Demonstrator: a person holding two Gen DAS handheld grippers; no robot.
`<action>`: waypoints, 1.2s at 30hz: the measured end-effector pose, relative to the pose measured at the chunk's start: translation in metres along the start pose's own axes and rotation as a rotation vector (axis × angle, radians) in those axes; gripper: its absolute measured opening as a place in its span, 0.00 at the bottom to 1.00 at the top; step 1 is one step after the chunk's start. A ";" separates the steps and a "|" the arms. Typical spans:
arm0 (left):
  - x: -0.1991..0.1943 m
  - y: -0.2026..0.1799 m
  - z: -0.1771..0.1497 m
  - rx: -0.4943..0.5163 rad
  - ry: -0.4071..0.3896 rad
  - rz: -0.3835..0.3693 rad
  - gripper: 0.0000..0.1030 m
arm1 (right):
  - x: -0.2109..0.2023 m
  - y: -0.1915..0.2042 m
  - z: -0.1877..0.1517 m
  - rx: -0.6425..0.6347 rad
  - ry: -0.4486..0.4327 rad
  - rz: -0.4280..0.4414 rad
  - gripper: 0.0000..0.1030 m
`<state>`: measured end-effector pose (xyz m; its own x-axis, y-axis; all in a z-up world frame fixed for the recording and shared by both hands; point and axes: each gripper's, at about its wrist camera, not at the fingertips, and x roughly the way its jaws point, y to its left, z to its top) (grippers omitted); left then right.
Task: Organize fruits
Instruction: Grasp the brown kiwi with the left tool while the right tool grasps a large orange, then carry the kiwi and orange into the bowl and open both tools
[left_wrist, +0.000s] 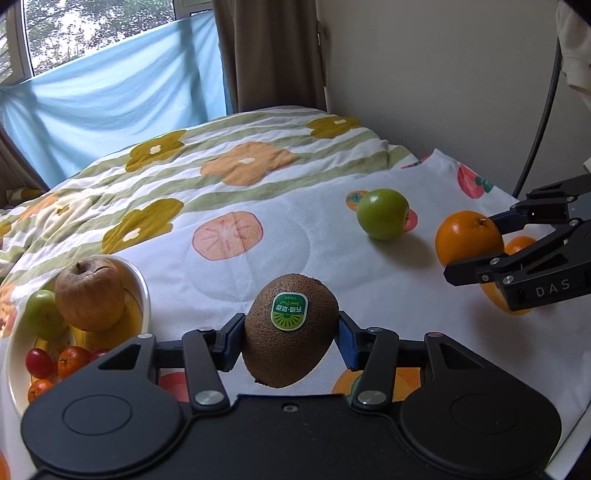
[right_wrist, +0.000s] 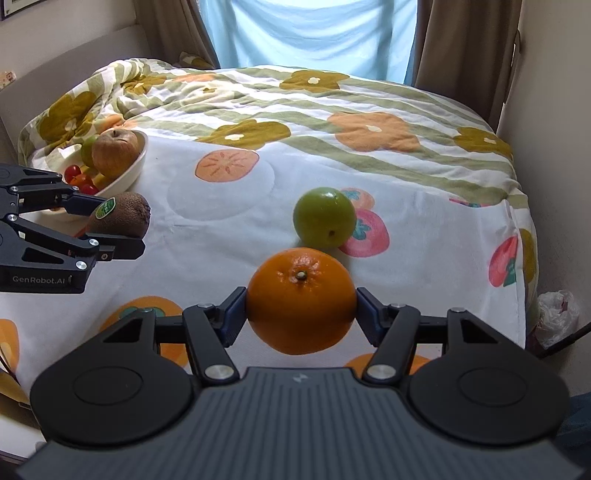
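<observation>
My left gripper is shut on a brown kiwi with a green sticker, held above the bed; it also shows in the right wrist view. My right gripper is shut on an orange, seen from the left wrist view at the right. A green apple lies on the bedspread just beyond the orange and also shows in the left wrist view. A white bowl at the left holds a brown apple, a small green fruit and cherry tomatoes.
The fruit-print bedspread covers the bed, with a flowered quilt behind it. A wall runs along the right side, and a blue curtain hangs at the far end. A plastic bag lies on the floor at the right.
</observation>
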<state>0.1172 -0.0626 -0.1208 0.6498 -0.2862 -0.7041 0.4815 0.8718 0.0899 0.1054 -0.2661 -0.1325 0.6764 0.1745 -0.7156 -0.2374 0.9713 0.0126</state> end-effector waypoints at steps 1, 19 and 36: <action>-0.007 0.002 0.001 -0.017 -0.011 0.006 0.54 | -0.003 0.004 0.003 -0.002 -0.006 0.005 0.75; -0.097 0.046 0.002 -0.143 -0.089 0.140 0.54 | -0.043 0.098 0.062 -0.089 -0.098 0.104 0.75; -0.095 0.157 -0.018 -0.152 -0.041 0.226 0.54 | -0.010 0.194 0.106 -0.082 -0.091 0.149 0.75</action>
<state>0.1205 0.1092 -0.0525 0.7555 -0.0902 -0.6490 0.2296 0.9641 0.1332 0.1261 -0.0620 -0.0491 0.6889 0.3333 -0.6436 -0.3936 0.9177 0.0539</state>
